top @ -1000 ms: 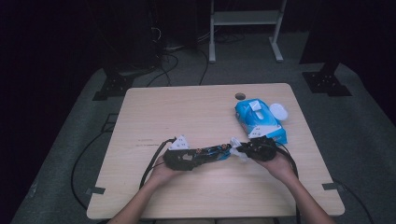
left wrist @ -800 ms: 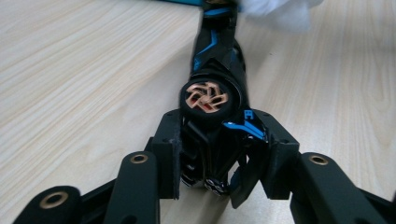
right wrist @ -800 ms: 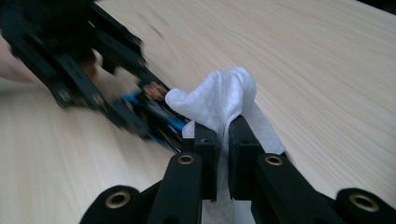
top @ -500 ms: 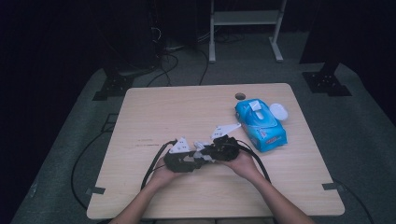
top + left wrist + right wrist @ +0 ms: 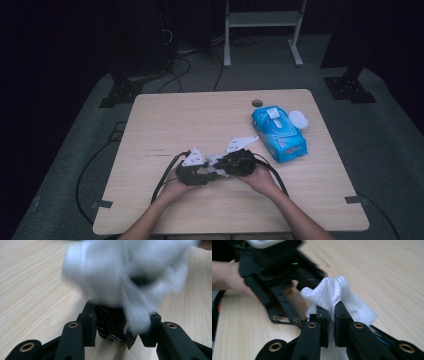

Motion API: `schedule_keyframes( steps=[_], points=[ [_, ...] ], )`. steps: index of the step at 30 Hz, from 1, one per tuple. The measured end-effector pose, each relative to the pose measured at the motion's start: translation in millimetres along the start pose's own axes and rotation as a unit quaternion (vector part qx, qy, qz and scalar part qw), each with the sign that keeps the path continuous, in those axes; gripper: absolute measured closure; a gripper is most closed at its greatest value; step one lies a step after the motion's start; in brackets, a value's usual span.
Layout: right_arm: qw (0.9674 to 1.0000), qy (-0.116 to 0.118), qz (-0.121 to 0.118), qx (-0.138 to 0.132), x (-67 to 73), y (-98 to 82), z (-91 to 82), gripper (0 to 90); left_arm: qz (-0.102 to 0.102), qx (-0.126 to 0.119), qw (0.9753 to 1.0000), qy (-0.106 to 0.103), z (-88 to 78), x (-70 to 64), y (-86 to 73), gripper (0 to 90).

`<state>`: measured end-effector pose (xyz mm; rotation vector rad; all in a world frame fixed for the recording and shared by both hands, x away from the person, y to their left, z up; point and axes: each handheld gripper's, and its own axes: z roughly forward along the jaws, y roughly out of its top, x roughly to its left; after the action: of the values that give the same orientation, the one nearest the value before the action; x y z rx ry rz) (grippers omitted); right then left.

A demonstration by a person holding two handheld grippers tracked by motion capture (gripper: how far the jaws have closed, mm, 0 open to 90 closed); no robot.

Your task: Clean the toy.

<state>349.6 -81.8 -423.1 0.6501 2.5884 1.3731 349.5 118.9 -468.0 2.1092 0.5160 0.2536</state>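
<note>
Wet wipe [image 5: 333,296] — white, crumpled — sits bunched between the two grippers near the front middle of the wooden table [image 5: 200,115]; the right gripper [image 5: 331,312] has its jaws drawn nearly together and pinches a fold of it, the rest billowing above the pads; the left gripper [image 5: 120,326] has its jaws partly closed on a small black object with white print — its identity cannot be told — while the blurred wipe [image 5: 125,275] hangs just beyond it; in the high view the left gripper [image 5: 197,171] and right gripper [image 5: 235,162] meet tip to tip, a hand behind each; a blue wipes pack [image 5: 278,132] lies well apart to the right, a white lid [image 5: 298,119] just beside it.
</note>
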Motion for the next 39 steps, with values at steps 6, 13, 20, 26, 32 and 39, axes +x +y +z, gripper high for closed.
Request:
schedule_keyframes(
  steps=[6, 13, 20, 26, 32, 39],
  points=[
    [0.9983, -0.056, 0.014, 0.011, -21.3, -1.8, -13.7, 83.7, 0.009, -0.005, 0.9999, -0.007, -1.3, 1.3, -0.7, 57.8],
    [0.9941, -0.101, 0.037, 0.008, -36.5, -11.0, -28.1, 83.9, 0.012, -0.006, 0.9999, -0.008, -0.4, 2.2, -0.1, 57.7],
    [0.9993, -0.036, -0.005, 0.008, -7.0, 3.3, -2.1, 83.6, 0.009, -0.002, 0.9999, -0.011, -1.9, 2.8, -0.3, 57.8],
    [0.9963, -0.078, 0.034, 0.004, -32.8, -7.2, -23.9, 83.7, 0.014, -0.003, 0.9998, -0.010, -2.8, 3.2, -0.5, 57.8],
    [0.9898, -0.121, 0.075, 0.004, -59.7, -22.9, -46.7, 83.7, 0.016, 0.000, 0.9998, -0.010, -2.9, 3.4, -0.3, 57.7],
    [0.9961, -0.075, 0.046, 0.001, -36.6, -11.8, -28.4, 83.7, 0.014, -0.002, 0.9998, -0.009, -2.5, 3.6, -0.4, 57.6]
  ],
)
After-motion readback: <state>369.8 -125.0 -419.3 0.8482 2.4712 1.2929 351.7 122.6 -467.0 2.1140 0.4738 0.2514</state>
